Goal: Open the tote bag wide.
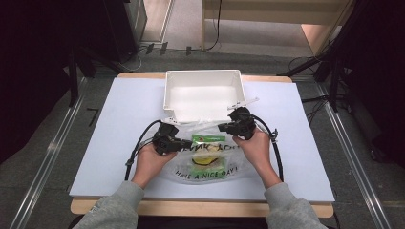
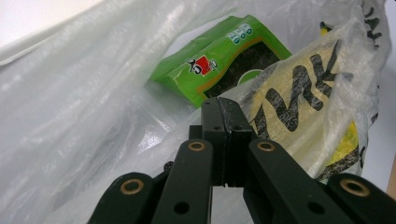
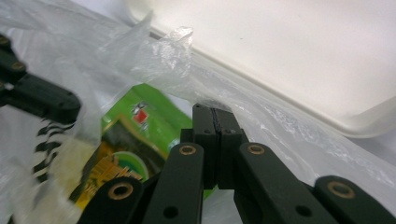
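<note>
Nearest us, at six o'clock on the white worktop [image 1: 119,143], lies the clear plastic bag [image 1: 205,162] with its black lettering, and we hold its mouth with both tongs. Our left tongs [image 1: 187,143], at about nine o'clock of the bag, are pressed together on a fold of printed film; in the left gripper view the left tongs [image 2: 225,103] show no gap between the jaws. Our right tongs [image 1: 222,128], toward one o'clock, are likewise pinched flat on the upper lip of film, which the right gripper view shows at the tips [image 3: 215,111].

Inside, just past the mouth, rests the green snack packet [image 1: 208,139], lying flat.

Farther off, at twelve o'clock, stands the white bin [image 1: 203,75], its near wall touching the bag's edge.

We judge the risks plain: the film is thin and slick, so pulling the lips apart unevenly may let one side slip free or tear. Lifting too steeply could tip the packet out short of the bin, or snag film on its rim.
</note>
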The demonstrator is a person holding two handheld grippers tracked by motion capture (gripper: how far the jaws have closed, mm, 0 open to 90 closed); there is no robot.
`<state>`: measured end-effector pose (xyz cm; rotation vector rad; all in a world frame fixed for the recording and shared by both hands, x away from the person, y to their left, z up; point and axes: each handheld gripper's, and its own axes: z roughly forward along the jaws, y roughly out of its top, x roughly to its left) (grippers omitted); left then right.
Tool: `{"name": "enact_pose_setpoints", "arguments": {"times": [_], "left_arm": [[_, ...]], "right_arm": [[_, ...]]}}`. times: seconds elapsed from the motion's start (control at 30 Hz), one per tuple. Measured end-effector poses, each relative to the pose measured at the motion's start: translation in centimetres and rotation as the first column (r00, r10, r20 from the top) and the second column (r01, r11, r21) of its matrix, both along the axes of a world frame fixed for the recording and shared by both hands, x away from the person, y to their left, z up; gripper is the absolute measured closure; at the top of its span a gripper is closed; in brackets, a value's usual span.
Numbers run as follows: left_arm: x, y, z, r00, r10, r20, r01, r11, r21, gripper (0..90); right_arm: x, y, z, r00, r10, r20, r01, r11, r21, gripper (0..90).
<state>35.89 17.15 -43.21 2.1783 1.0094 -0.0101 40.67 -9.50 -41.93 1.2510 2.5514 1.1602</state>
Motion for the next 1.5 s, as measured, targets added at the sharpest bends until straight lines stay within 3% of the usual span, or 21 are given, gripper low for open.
{"name": "enact_pose_setpoints", "arguments": {"times": [0.23, 0.67, 1.07, 1.37, 1.5], "left_arm": [[-0.1, -0.1, -0.2, 0.9999, -0.011, -0.009, 0.011, 0.9999, 0.004, 90.0], [-0.6, 0.1, -1.0, 0.9982, -0.03, -0.053, 0.031, 0.9994, 0.014, 90.0], [-1.9, 0.9, -2.0, 0.9933, -0.044, -0.106, 0.045, 0.999, 0.005, 90.0], [-4.2, 1.0, -2.6, 0.985, -0.09, -0.147, 0.091, 0.9958, 0.003, 90.0], [-5.6, 1.1, -2.6, 0.9835, -0.108, -0.145, 0.111, 0.9938, 0.01, 90.0]], "right_arm": [[2.2, -0.3, -2.0, 0.9975, -0.058, -0.039, 0.058, 0.9983, -0.008, 90.0], [2.9, 0.2, -4.4, 0.9942, -0.067, -0.084, 0.06, 0.9951, -0.078, 90.0], [2.7, 0.3, -4.6, 0.9953, -0.065, -0.071, 0.059, 0.9948, -0.083, 90.0], [2.6, 0.5, -4.5, 0.9952, -0.074, -0.065, 0.067, 0.9924, -0.104, 90.0], [2.5, 0.5, -4.5, 0.9951, -0.077, -0.063, 0.07, 0.9918, -0.107, 90.0]]}}
